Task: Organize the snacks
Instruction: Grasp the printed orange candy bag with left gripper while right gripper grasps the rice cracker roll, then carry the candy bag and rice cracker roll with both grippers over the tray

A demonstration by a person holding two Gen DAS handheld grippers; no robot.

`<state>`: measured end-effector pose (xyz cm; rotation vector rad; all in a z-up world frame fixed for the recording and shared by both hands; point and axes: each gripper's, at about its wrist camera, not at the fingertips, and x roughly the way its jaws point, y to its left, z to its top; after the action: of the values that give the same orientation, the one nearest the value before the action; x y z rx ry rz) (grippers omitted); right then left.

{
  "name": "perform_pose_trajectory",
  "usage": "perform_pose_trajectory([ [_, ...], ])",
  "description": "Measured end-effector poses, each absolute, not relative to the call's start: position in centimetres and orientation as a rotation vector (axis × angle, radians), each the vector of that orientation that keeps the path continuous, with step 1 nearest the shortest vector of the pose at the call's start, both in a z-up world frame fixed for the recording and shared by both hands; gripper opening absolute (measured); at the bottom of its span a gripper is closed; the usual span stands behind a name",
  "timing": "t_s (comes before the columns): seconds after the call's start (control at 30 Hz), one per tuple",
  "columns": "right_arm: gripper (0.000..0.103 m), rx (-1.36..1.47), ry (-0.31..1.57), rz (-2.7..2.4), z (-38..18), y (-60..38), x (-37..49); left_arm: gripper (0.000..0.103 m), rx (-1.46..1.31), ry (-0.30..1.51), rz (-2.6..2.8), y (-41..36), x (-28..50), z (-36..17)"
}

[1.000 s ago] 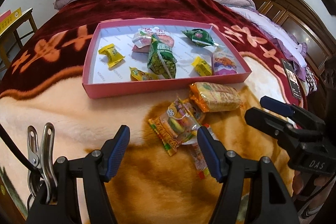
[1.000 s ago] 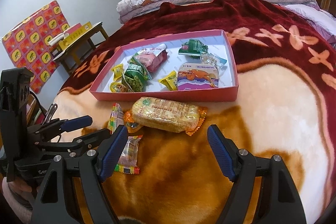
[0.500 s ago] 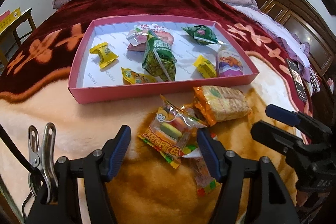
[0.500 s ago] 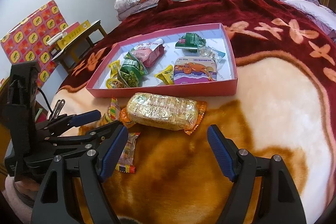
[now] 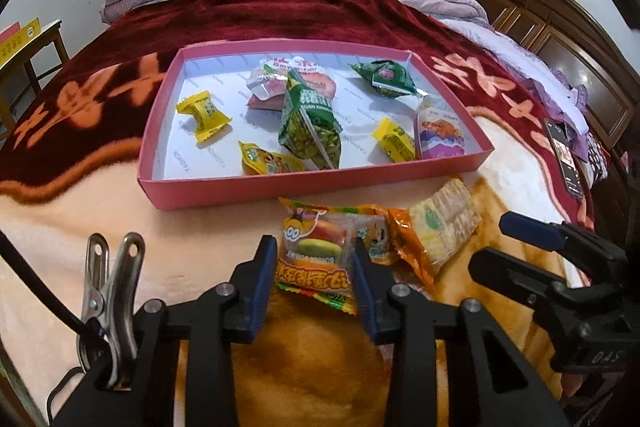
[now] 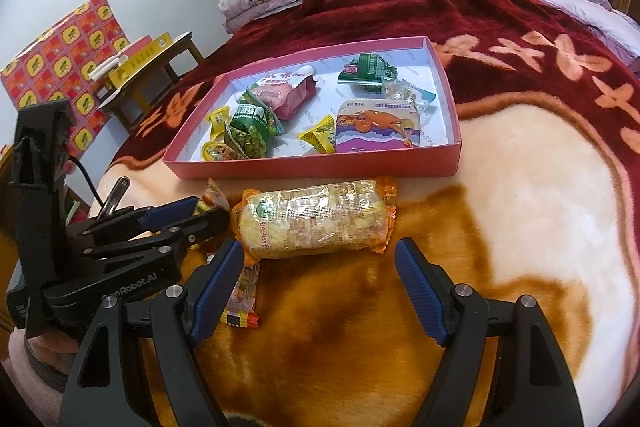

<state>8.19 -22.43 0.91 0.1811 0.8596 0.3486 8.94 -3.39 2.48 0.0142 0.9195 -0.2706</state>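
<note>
8 snacks lie in the pink tray; 3 remain on the bed. Left hand-held gripper has just closed onto the burger gummy packet; right hand-held gripper gapes empty near the cracker pack.

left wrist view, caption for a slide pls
Left gripper closing on burger-print gummy packet before the pink cardboard tray.

The blanket looked plush and fuzzy. The pink box was matt cardboard. The burger gummy packet was glossy plastic film; the headboard polished wood.
</note>
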Motion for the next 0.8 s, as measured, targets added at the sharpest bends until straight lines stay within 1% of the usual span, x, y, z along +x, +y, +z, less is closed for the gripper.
perform_pose_trajectory([
  [0.2,0.08,0.155,0.874,0.335,0.6,-21.7,8.9,0.038,0.004,0.901,-0.262,-2.6,8.3,3.1],
  [0.23,0.081,0.148,0.876,0.335,0.5,-21.5,9.2,0.038,0.005,0.897,-0.26,-2.5,8.3,3.2],
  [0.27,0.083,0.14,0.875,0.338,0.4,-21.2,9.4,0.038,0.006,0.891,-0.259,-2.4,8.2,3.3],
  [0.3,0.091,0.132,0.874,0.337,0.3,-21.0,9.6,0.038,0.007,0.889,-0.257,-2.4,8.1,3.4],
  [0.33,0.096,0.126,0.871,0.338,0.2,-20.8,9.7,0.038,0.008,0.887,-0.254,-2.3,8.1,3.5],
  [0.47,0.097,0.097,0.869,0.349,-0.3,-19.9,10.5,0.038,0.001,0.884,-0.249,-1.9,8.1,3.5],
  [0.7,0.102,0.082,0.878,0.346,-1.1,-19.7,11.6,0.038,-0.002,0.892,-0.251,-1.8,8.3,3.2],
  [0.8,0.102,0.056,0.877,0.352,-1.3,-19.5,11.8,0.038,-0.002,0.891,-0.252,-1.7,8.3,3.1],
])
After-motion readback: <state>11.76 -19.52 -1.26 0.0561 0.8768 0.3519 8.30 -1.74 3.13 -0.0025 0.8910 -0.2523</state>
